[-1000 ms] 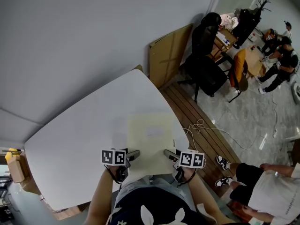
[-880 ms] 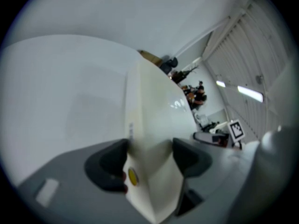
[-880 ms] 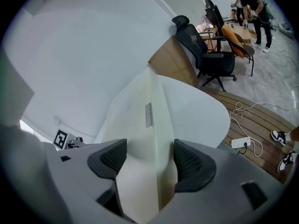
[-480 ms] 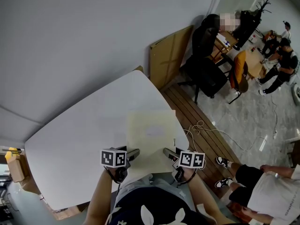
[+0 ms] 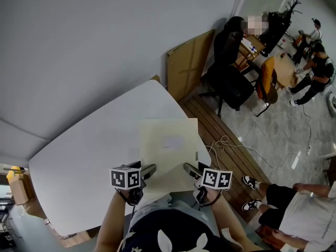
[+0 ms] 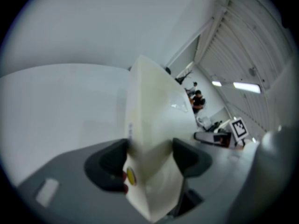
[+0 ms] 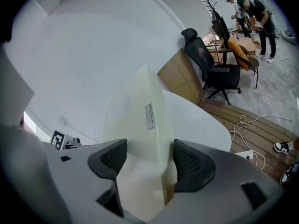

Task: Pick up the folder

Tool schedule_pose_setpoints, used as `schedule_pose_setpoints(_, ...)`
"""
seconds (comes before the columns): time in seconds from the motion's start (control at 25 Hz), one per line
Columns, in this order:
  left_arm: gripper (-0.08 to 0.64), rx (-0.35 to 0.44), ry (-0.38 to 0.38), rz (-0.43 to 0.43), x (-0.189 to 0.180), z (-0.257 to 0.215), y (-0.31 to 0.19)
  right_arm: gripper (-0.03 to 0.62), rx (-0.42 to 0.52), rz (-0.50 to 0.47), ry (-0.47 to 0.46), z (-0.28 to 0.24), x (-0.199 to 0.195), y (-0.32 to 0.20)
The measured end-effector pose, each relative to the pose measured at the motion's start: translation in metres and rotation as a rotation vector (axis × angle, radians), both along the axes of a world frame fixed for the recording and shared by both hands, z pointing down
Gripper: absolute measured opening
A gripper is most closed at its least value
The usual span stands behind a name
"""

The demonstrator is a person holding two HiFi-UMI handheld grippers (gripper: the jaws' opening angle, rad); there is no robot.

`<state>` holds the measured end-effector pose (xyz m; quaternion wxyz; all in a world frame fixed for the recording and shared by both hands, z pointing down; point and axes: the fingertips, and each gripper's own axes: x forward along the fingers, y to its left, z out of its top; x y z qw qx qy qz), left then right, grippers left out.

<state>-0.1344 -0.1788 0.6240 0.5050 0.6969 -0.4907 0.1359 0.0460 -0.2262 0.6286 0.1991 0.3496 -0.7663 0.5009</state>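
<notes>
— Cream-coloured folder (image 5: 168, 146), where is it now?
— It is between the two grippers, over the near part of the white surface (image 5: 89, 146). Its near edge is low at the person's body and its far end is tilted up, away from the surface.
— How are the jaws of the left gripper (image 5: 148, 171)?
— Clenched on the folder (image 6: 154, 106). In the left gripper view the left gripper (image 6: 149, 155) has one dark jaw on each side of the folder's near left corner. A small round yellow sticker (image 6: 130, 175) is on the folder beside one jaw.
— And the right gripper (image 5: 188, 170)?
— The same. In the right gripper view the right gripper (image 7: 147, 157) grasps the folder (image 7: 135, 111) at the near right corner, and a small grey strip (image 7: 149, 116) is on the folder's edge above the jaws.
— Is something on the folder's face?
— A pale rectangular label (image 5: 173, 142), near the middle.
— What is around?
— A cardboard sheet (image 5: 189, 62) leans on the wall behind the surface. Near it stands a black office chair (image 5: 228, 62). A white cable (image 5: 231, 143) lies on the wooden floor (image 5: 210, 119) to the right.
</notes>
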Motion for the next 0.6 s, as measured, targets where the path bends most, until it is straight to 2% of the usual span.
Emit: schedule_pose_setpoints(0.6,0.299,0.146,-0.044,-0.022,-0.001,-0.059,0.001,0.301,0.115,0.019,-0.053,-0.053,-0.002,0.004)
